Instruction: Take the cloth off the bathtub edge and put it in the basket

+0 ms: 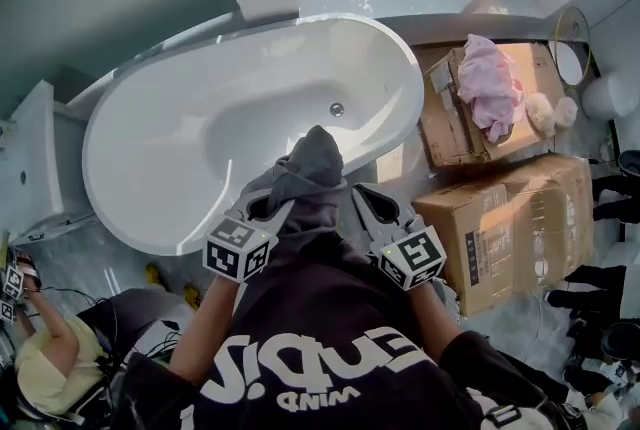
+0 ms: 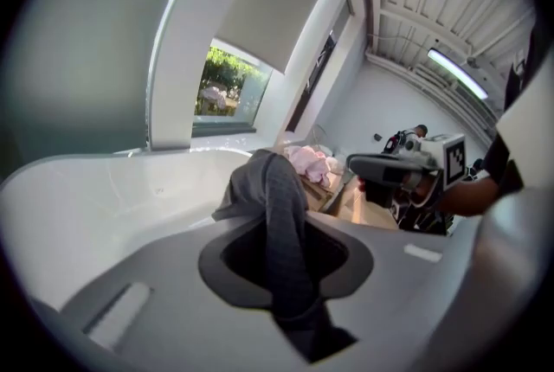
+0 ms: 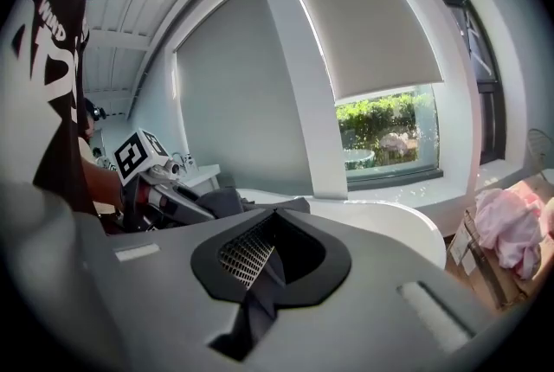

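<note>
Where the bathtub (image 1: 180,133) rim curves at six o'clock, your left gripper (image 1: 268,208), jaws nearly closed, pinches the dark cloth (image 1: 314,176) at eight o'clock; your right gripper (image 1: 362,208) clamps its four o'clock fold likewise.

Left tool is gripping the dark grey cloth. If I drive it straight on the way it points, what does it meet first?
Apart from the dark grey cloth it holds, the left tool would probably meet the white bathtub, at its far inner wall. Depth is unclear.
</note>
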### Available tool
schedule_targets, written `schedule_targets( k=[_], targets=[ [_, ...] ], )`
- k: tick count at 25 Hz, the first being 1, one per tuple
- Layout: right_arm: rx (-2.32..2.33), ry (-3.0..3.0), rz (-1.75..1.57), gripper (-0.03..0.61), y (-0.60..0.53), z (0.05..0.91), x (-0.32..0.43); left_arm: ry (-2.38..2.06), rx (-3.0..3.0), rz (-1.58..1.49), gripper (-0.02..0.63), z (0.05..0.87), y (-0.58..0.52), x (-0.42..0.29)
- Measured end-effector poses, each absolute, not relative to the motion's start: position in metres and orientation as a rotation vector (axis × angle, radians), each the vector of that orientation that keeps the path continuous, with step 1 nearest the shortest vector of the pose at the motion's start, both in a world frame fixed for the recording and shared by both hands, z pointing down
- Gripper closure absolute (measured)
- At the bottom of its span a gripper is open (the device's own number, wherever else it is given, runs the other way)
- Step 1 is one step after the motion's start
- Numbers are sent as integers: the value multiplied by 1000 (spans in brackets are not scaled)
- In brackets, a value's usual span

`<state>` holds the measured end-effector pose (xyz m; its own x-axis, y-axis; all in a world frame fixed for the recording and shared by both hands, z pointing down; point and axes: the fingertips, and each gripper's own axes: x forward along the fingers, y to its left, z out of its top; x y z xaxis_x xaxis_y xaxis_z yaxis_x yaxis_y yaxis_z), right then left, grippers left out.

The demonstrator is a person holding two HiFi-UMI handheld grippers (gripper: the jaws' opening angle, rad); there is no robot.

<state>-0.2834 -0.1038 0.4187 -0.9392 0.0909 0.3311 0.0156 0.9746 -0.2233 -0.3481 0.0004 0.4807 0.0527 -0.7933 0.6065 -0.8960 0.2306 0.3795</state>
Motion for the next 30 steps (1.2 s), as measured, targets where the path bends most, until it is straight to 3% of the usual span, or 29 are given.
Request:
schedule_targets(
  k=[6,18,30],
  targets=[
    [-45,-2843,277,569,-107,390,-289,-1841,1614,75,549,425,-9,-363],
    [124,-2882,235,569,-117,366,-280,-1769,1746,101,549,397,-31,-366],
    [677,-2841,322,569,-119,370,-199,-1445,2020,212,548,398,-56,-315]
  ],
)
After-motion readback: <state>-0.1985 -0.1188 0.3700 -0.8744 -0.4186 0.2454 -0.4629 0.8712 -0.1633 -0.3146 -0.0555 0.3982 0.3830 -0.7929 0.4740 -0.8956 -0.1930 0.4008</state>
